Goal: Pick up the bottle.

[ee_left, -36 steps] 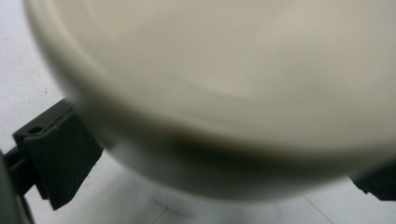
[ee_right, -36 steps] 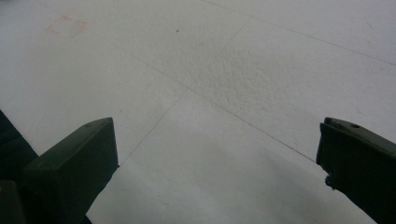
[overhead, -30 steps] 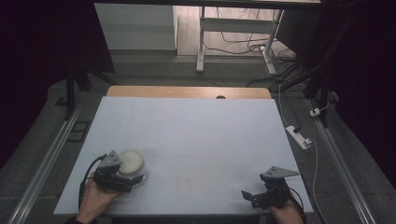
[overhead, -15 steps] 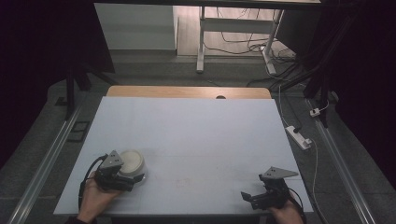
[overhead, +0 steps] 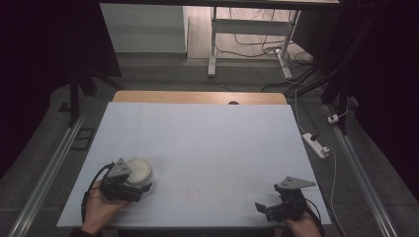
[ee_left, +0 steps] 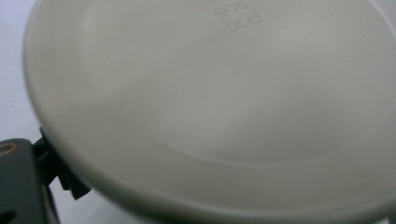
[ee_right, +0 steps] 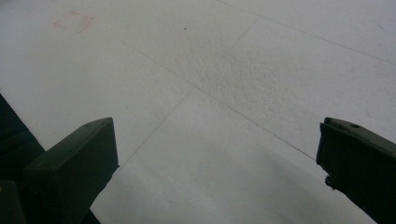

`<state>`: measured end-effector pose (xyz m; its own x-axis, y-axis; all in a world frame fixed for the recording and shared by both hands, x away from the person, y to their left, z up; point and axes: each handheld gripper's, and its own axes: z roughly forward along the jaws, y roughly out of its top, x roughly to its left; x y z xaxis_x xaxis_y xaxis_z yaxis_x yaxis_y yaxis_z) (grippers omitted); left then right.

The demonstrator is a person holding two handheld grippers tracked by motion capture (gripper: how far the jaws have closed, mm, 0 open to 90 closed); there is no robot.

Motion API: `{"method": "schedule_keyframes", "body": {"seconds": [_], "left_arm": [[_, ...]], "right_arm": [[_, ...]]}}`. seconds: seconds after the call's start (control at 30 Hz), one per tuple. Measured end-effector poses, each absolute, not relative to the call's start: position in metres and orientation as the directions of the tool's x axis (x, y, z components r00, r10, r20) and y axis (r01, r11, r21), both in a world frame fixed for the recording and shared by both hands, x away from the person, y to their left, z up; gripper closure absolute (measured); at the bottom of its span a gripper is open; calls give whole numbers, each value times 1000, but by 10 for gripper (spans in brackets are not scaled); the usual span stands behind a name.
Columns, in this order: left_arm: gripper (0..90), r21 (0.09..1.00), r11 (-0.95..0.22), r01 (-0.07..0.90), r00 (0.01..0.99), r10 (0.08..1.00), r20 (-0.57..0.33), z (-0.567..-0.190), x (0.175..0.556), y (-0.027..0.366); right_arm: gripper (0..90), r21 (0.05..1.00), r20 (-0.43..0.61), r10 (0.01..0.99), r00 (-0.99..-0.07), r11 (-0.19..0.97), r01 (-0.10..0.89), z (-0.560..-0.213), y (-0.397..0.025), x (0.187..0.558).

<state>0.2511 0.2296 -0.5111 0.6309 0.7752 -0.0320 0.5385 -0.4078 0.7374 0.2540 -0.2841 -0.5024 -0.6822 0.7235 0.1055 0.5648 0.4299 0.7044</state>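
Down on the near left of the table point(overhead: 197, 143), the left gripper point(overhead: 129, 189) sits at a white bowl point(overhead: 140, 172), the person's left hand point(overhead: 101, 210) behind it; the bowl stands on the pale sheet, close to the near-left corner and well apart from the other gripper; in the left gripper view the bowl's smooth off-white surface point(ee_left: 210, 107) looms right up against the lens, a faint square mark stamped near the top, one black jaw tucked at its lower left edge; whether the jaws are pressed on the bowl or merely beside it, I cannot tell.

Over at the near right, the right gripper point(overhead: 269, 210) rests low near the table's front edge, the right hand point(overhead: 304, 227) just showing at the bottom; in the right gripper view its two black jaws stand wide apart with nothing between them, the gripper point(ee_right: 215, 154) looking onto bare white surface.

That surface is a light, faintly textured covering with thin seam lines crossing it and a faint reddish square smudge point(ee_right: 74, 21); a strip of bare wood point(overhead: 197, 97) shows at the far edge.

Around it the room is dim; grey carpeted floor, metal rails point(overhead: 47, 173) running either side, a white power strip point(overhead: 316, 144) on the floor at right with its cable, and a white desk frame point(overhead: 213, 44) with loose cables beyond.
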Motion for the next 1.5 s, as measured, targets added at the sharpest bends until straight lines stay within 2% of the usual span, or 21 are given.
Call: {"method": "schedule_keyframes", "body": {"seconds": [0.33, 0.77, 1.5], "left_arm": [[71, 756, -394, 522, 643, 764, -46, -499, 253, 228], [71, 759, -433, 486, 682, 731, -20, -481, 261, 213], [72, 757, -504, 416, 771, 637, 1, -459, 289, 167]], "right_arm": [[0, 709, 112, 728, -676, 419, 568, -502, -285, 254], [0, 716, 115, 729, -675, 410, 565, -502, -286, 253], [0, 722, 114, 731, -673, 405, 562, -501, -287, 253]]}}
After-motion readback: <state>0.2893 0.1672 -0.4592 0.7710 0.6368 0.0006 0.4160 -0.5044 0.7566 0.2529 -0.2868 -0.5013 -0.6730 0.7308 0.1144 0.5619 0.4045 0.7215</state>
